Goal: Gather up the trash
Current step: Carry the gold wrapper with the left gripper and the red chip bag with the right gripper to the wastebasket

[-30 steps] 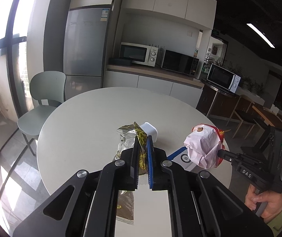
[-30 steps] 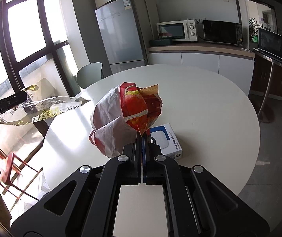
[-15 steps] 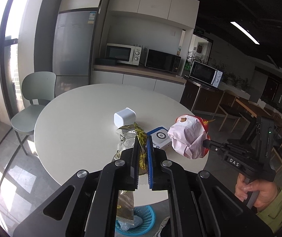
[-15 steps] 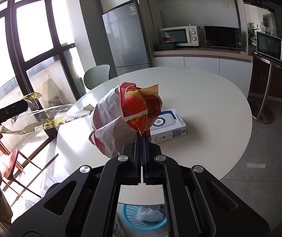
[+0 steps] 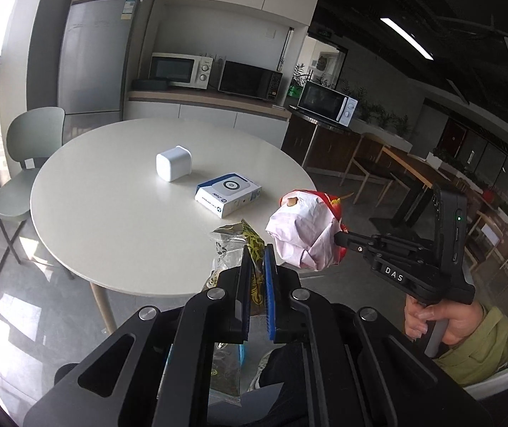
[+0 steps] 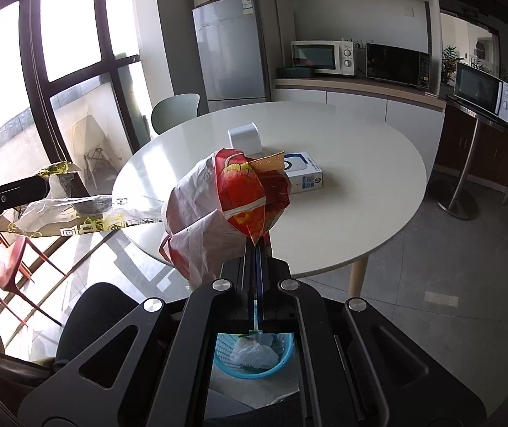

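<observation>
Bright, blown-out daylight from the windows (image 6: pixel 1 82) (left side), dim right, fisheye-bent edges.

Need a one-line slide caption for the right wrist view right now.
Right gripper clamps a crumpled red-and-white wrapper above the blue basket, round white table beyond.

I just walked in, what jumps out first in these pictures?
The crumpled red-and-white bag pinched in the right gripper, and the clear gold-printed wrapper clamped in the left gripper. Beyond them, a white round table carries a blue-and-white box and a white cube.
</observation>
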